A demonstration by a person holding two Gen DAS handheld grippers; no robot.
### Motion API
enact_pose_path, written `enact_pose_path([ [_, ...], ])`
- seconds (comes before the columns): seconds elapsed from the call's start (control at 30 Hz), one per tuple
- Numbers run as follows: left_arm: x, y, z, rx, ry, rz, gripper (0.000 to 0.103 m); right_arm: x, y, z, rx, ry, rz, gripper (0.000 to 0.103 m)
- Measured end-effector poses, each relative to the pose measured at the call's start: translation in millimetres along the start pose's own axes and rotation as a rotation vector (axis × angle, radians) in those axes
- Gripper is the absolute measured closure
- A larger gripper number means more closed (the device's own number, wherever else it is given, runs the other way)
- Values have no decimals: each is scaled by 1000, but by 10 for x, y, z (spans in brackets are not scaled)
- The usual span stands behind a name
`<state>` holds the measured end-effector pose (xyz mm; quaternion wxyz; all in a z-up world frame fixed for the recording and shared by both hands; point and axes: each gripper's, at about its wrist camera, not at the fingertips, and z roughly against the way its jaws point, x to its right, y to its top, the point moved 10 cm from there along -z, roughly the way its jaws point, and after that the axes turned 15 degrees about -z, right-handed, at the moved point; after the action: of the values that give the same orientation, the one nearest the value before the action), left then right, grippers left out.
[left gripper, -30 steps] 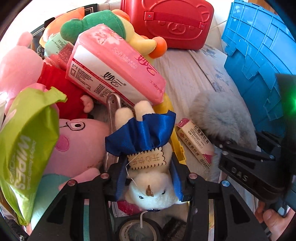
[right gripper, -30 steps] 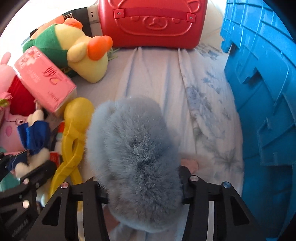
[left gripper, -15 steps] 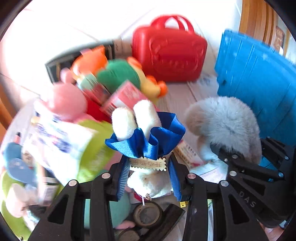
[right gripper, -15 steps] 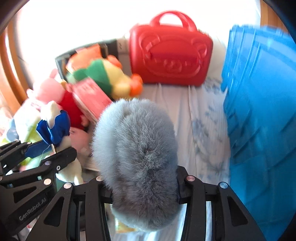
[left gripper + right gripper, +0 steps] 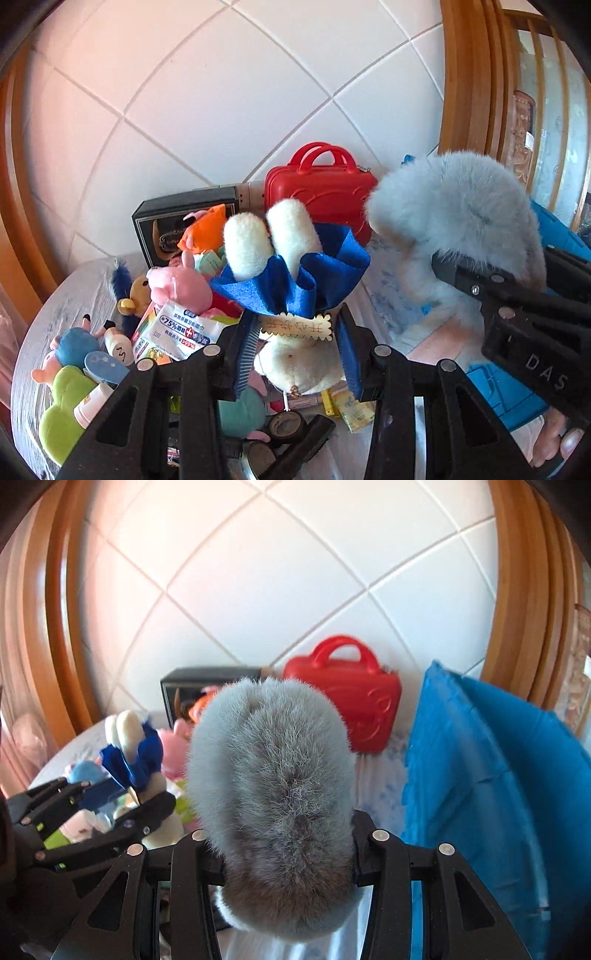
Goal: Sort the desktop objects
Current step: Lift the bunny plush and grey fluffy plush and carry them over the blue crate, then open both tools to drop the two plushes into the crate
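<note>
Left wrist view: left claw [image 5: 295, 354] is clamped around the white plush bunny [image 5: 291, 325] at its middle, ears up, lifted above the cluttered worktop [image 5: 70, 295], probably so it clears the pile.

Right wrist view: right claw [image 5: 284, 853] squeezes the grey fluffy plush [image 5: 273, 794], carried high beside the blue crate [image 5: 498, 794], likely its bin.

Bright daylight, pinkish glare upper left, fisheye-bent edges

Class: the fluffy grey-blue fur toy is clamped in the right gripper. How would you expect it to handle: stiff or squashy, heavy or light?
The fluffy grey-blue fur toy bulges around the right gripper, so it is probably squashy. It stands unsupported above the jaws, so it is likely light. The fur could slip.
</note>
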<state>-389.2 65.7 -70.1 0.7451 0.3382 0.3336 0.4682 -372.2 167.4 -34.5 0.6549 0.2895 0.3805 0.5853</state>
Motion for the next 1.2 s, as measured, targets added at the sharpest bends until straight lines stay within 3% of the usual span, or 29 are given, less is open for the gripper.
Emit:
enact_pose_path([
  [0.27,686,705,402,137,-69,-85,63,487,609,884,189,-64,-45,60],
  [0.53,1751,1293,505,196,-202,-181,63,1582,988,1541,305,-216,-136,60],
  [0.87,2959,1466,376,132,-290,-268,63,2952,811,1636,247,-356,-216,60],
  [1.2,3495,1325,100,2,-310,-334,62,3607,502,1586,180,-420,-205,59],
])
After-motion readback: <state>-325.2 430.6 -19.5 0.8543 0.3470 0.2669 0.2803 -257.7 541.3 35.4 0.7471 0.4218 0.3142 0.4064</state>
